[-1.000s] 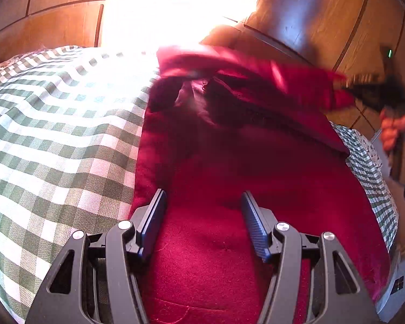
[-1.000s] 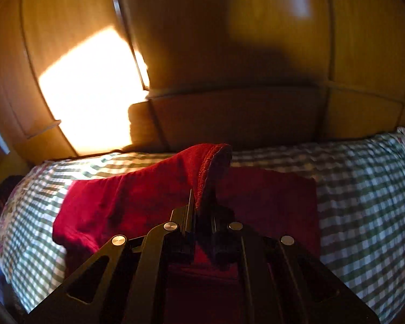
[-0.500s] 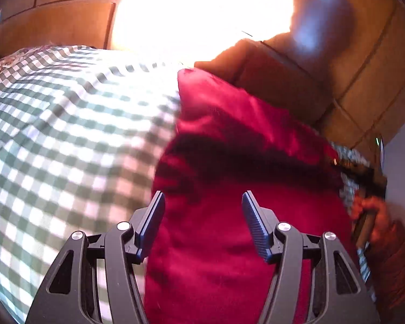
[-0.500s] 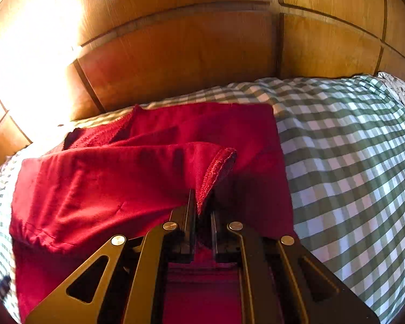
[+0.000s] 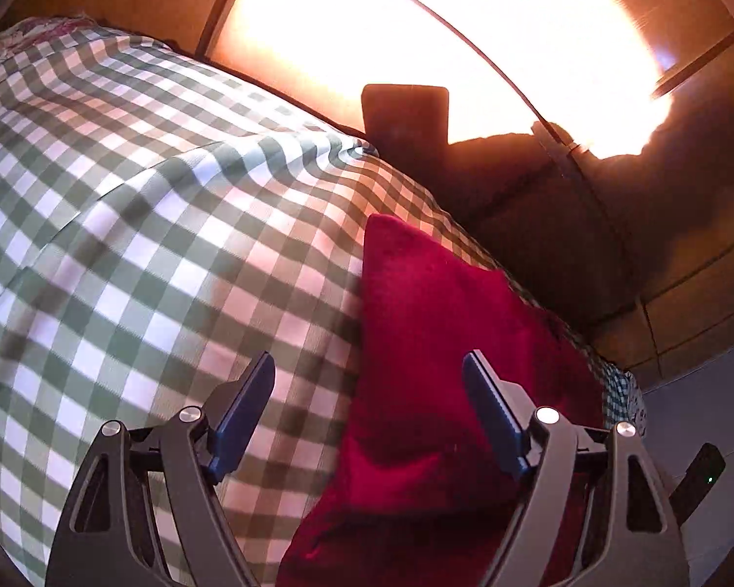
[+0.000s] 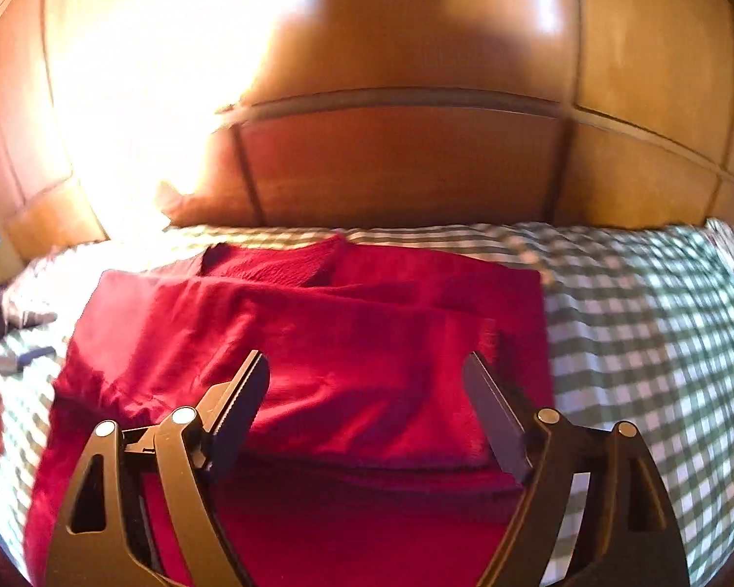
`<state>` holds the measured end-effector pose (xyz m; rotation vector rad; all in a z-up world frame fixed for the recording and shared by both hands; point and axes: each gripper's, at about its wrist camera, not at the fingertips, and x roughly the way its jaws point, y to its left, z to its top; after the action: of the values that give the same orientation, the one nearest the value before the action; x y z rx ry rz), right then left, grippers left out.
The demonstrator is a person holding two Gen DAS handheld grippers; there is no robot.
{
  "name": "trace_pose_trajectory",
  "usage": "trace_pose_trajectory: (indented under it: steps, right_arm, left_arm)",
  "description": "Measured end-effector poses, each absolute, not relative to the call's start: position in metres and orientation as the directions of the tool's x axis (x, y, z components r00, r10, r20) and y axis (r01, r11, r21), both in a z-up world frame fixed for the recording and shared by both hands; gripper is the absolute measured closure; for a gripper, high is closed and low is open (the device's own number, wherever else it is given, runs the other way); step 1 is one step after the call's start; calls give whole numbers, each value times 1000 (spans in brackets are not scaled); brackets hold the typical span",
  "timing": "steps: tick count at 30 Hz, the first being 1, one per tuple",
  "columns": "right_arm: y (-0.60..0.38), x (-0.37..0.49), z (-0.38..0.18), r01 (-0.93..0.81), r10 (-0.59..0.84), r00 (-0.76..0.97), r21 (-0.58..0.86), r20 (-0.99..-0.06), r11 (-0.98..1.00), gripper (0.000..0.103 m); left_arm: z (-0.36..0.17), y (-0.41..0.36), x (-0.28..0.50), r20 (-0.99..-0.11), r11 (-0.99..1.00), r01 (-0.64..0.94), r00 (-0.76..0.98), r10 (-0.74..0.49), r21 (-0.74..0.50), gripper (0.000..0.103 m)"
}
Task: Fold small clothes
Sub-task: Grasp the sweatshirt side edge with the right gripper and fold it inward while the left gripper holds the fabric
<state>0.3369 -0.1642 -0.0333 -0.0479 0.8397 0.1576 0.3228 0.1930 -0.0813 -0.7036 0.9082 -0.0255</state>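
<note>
A dark red garment (image 6: 347, 342) lies folded over on a green-and-white checked bedcover (image 6: 651, 323). My right gripper (image 6: 367, 372) is open and empty, hovering just above the folded top layer of the garment. In the left wrist view the garment (image 5: 445, 342) lies to the right on the bedcover (image 5: 137, 225). My left gripper (image 5: 369, 376) is open and empty, above the garment's left edge, with one finger over the checked cover and one over the red cloth.
A wooden panelled wall (image 6: 406, 166) runs close behind the bed, with a bright sunlit patch (image 5: 416, 24). A dark device (image 5: 699, 479) shows at the lower right of the left wrist view. The bedcover extends to the right of the garment.
My right gripper has opened and let go of the red flap, which now lies folded flat over the garment. My left gripper has swung left, off the garment's middle to its edge.
</note>
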Motion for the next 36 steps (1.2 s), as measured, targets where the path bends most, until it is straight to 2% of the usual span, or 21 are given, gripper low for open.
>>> trace_pose_trajectory:
  steps: [3,4,5,6,7,8,9,10,11,12,14,15,19,21,25,28,33,35,36]
  right_arm:
    - [-160,346,-46,-154,105,641,7,-760,988,23]
    - [-161,347,-50,-148,97,637,2,-764,989,23]
    - [-161,348,-54,-142,91,634,-1,-768,990,23]
    - [-163,348,-57,-137,87,631,0,-771,991,23]
    - [-164,348,-61,-132,81,626,-3,-776,991,23]
    - [-165,348,-66,-126,69,622,-13,-780,992,23]
    - [-166,348,-71,-119,47,621,-34,-782,992,23]
    - [-167,347,-79,-110,19,619,-63,-785,992,21]
    - [-168,347,-85,-106,11,621,-70,-784,992,15]
    - [-171,348,-90,-102,17,617,-59,-787,993,15]
    - [-170,350,-93,-99,10,612,-64,-791,993,12]
    - [-168,350,-94,-102,2,613,-77,-790,992,12]
    - [-169,348,-97,-102,1,618,-79,-787,992,11]
    - [-170,349,-97,-102,5,617,-73,-787,992,11]
    - [-169,349,-97,-102,4,618,-76,-786,992,11]
    - [-168,349,-98,-103,5,621,-75,-784,992,11]
    - [-169,349,-98,-103,9,620,-70,-785,992,11]
    - [-169,349,-97,-103,11,622,-67,-783,992,11]
    - [-169,348,-97,-103,13,622,-65,-783,993,11]
  left_arm:
    - [-89,187,347,-722,779,-262,613,-321,-569,26]
    - [-90,187,354,-731,782,-268,603,-320,-563,31]
    - [-95,186,360,-735,783,-263,594,-329,-563,40]
    - [-98,181,368,-741,789,-251,578,-342,-560,64]
    - [-96,177,375,-748,803,-241,571,-337,-545,76]
    - [-91,173,374,-748,824,-233,591,-302,-517,80]
    - [-82,168,370,-738,851,-222,627,-249,-476,89]
    - [-75,164,366,-720,869,-205,660,-216,-450,90]
    - [-71,158,365,-711,888,-198,680,-181,-416,90]
    - [-70,153,369,-723,907,-206,677,-139,-367,90]
    - [-88,140,380,-783,952,-222,621,-30,-212,90]
    - [-101,133,384,-804,965,-217,595,11,-147,86]
    - [-100,121,373,-777,972,-230,619,115,-39,83]
    - [-87,116,358,-761,967,-249,636,129,-45,84]
    - [-72,94,303,-709,986,-136,705,30,-94,70]
    - [-112,72,296,-781,995,-98,621,68,9,67]
    - [-103,77,297,-787,987,-155,613,63,-41,67]
    - [-97,78,286,-782,985,-162,621,60,-53,60]
    - [-93,76,279,-773,985,-163,631,66,-48,50]
